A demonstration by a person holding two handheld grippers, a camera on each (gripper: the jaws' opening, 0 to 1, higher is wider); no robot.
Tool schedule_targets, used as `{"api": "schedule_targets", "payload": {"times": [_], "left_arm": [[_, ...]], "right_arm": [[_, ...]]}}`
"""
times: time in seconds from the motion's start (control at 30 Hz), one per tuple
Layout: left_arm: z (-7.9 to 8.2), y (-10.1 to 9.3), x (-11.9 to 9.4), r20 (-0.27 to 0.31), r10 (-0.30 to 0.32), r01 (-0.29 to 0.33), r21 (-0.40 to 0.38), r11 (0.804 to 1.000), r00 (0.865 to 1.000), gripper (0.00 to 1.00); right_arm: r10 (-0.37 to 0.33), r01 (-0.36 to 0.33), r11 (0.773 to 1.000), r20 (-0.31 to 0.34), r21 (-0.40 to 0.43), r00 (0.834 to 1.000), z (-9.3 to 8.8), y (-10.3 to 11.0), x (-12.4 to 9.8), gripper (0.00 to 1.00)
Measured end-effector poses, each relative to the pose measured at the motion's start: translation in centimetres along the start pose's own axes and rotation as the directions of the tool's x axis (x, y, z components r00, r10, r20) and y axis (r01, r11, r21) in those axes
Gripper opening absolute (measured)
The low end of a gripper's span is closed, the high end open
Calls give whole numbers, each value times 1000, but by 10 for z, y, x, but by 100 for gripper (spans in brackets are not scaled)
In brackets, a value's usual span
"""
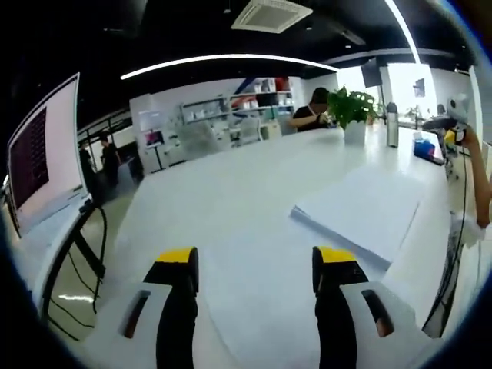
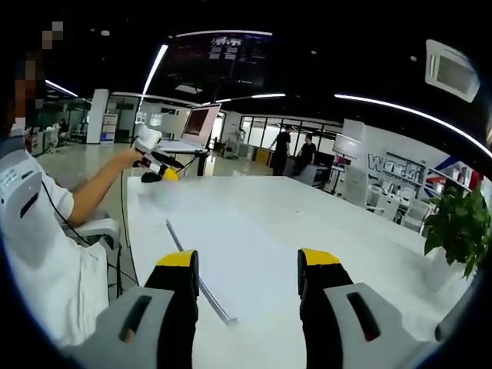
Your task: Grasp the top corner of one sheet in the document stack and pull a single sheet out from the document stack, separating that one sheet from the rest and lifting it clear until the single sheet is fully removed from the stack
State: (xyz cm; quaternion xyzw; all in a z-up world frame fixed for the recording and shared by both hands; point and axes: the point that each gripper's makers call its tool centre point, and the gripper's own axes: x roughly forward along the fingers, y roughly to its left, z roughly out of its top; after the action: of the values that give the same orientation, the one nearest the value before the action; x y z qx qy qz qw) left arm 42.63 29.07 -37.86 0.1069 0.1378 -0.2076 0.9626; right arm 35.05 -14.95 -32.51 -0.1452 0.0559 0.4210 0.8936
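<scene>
A big white table (image 1: 231, 200) fills most of both views. On it lies the document stack (image 1: 361, 211), a flat white pile of paper, seen in the left gripper view off to the right of that gripper's jaws and a little ahead of them. In the right gripper view the near edge of the stack (image 2: 196, 277) shows as a thin grey line running under the left jaw. The left gripper (image 1: 257, 269) hangs above bare table with its yellow-tipped jaws spread apart and nothing between them. The right gripper (image 2: 244, 273) is spread wide too, with nothing held. A green plant (image 1: 352, 108) stands at the far end of the table, well apart from the paper. No sheet has been touched yet, so I think the job is only starting. To do it well, one gripper should come down softly on a top corner of the pile. It should pinch just the top sheet, not many. Then it should lift slowly, so the sheets below stay flat.
</scene>
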Motion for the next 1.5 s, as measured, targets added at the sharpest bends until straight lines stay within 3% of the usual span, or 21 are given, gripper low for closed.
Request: {"api": "schedule_targets", "payload": {"times": [0.47, 1.0, 1.3, 1.4, 1.5], "left_arm": [[13, -7, -2, 51, 20, -20, -11, 1000, 998, 62], [50, -40, -7, 139, -53, 51, 12, 999, 989, 62], [44, -52, 2, 109, -105, 104, 17, 994, 988, 62], [43, -55, 0, 120, -114, 113, 15, 993, 986, 62], [44, -59, -3, 166, -136, 138, 4, 990, 977, 62]], "right_arm": [[-14, 14, 1000, 10, 3, 1000, 1, -4, -7, 51], [-24, 24, 1000, 16, -2, 1000, 5, -5, -9, 51], [-19, 19, 1000, 14, -6, 1000, 4, -3, -9, 51], [-20, 20, 1000, 14, -4, 1000, 4, -3, -9, 51], [-20, 20, 1000, 12, -6, 1000, 4, -3, -9, 51]]}}
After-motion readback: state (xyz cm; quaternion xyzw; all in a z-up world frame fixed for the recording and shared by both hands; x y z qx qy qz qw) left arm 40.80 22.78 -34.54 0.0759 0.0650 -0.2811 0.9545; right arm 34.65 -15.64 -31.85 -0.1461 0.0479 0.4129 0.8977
